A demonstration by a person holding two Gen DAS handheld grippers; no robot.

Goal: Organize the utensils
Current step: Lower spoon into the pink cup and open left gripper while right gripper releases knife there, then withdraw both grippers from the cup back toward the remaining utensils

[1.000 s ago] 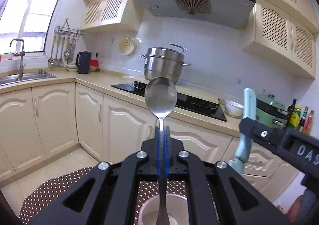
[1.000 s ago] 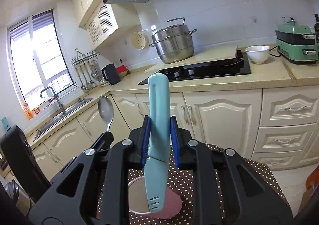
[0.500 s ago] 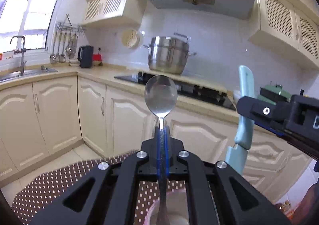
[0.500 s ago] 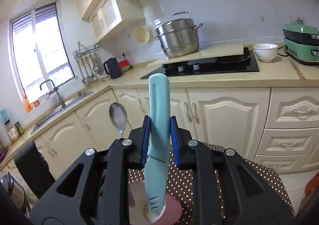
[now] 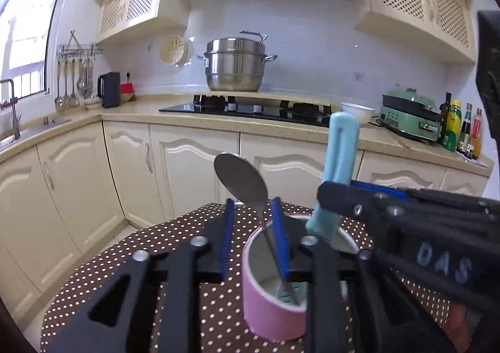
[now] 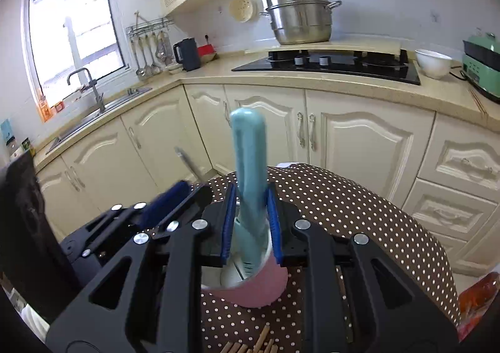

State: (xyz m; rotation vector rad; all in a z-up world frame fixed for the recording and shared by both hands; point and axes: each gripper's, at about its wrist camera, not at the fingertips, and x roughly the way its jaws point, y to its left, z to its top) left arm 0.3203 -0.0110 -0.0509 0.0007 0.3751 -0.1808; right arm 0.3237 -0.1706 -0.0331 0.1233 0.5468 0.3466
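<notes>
A pink cup [image 5: 272, 312] stands on a brown polka-dot table [image 5: 156, 250]. A metal spoon [image 5: 242, 181] stands in the cup, bowl up, leaning against the right pad of my left gripper [image 5: 253, 215], whose jaws are open. A light blue knife in its sheath [image 6: 250, 171] stands in the same cup [image 6: 259, 289], between the blue pads of my right gripper [image 6: 250, 212], which are parted and stand a little off it. The knife also shows in the left wrist view [image 5: 339, 165], with the right gripper body beside it.
Wooden sticks [image 6: 247, 345] lie on the table near its front edge. Cream kitchen cabinets [image 6: 359, 140] and a countertop with a hob [image 6: 337, 64] and steel pot [image 6: 300, 15] stand behind. A sink [image 6: 93, 109] is at left.
Both grippers came down to the cup and opened. The spoon and the blue knife, held shut a second ago, now stand in the pink cup, released.
</notes>
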